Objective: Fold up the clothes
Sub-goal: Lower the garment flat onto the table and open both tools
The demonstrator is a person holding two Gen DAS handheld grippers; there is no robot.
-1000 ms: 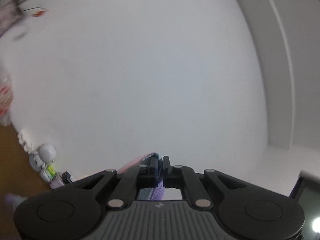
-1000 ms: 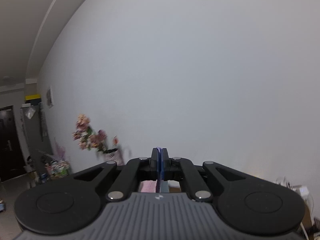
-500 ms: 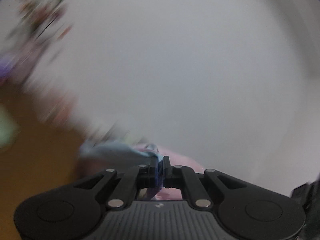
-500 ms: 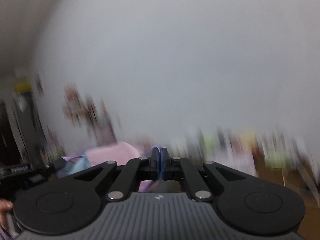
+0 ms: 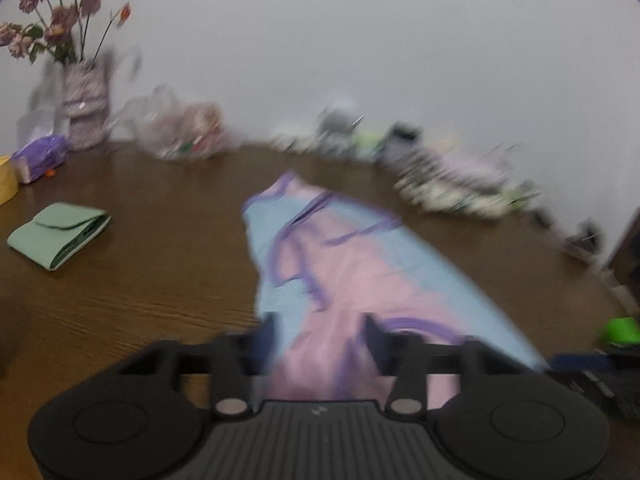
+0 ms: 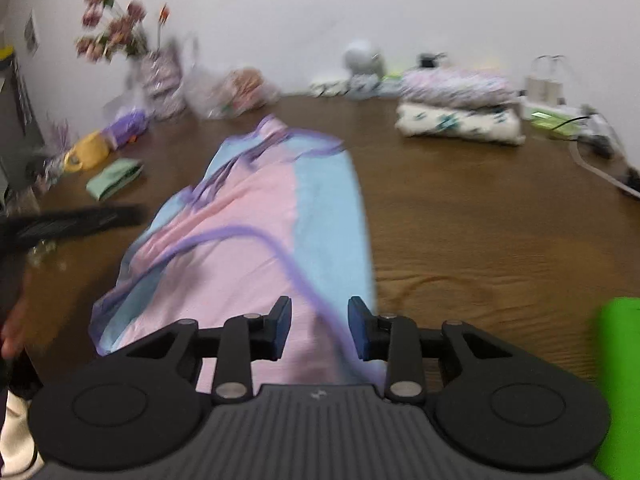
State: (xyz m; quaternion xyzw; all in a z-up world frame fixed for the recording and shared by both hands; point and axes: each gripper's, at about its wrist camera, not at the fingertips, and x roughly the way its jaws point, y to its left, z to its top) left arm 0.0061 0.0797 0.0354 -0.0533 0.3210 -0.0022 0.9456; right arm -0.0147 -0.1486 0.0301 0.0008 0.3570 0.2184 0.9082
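Observation:
A pink and light-blue garment (image 5: 340, 264) with purple trim lies stretched out lengthwise on the brown wooden table (image 5: 140, 300). In the left wrist view my left gripper (image 5: 320, 334) hangs over the garment's near end. Its jaws are opening, with cloth lying between them and the pads not pressing on it. In the right wrist view the same garment (image 6: 260, 216) runs away from my right gripper (image 6: 320, 320). Those jaws are opening too, standing apart over the near hem without gripping it. The picture is blurred by motion.
A vase of flowers (image 5: 84, 108) and a plastic bag (image 5: 180, 128) stand at the back left. A folded green cloth (image 5: 60, 236) lies left of the garment. Folded clothes (image 6: 460, 104) are stacked at the back right, with cables (image 6: 592, 128) beyond. A bright green object (image 6: 620, 380) sits at the near right.
Both grippers swung down from facing the wall to the table. Their jaws, shut on the cloth before, now stand apart. The garment has come down to lie along the table.

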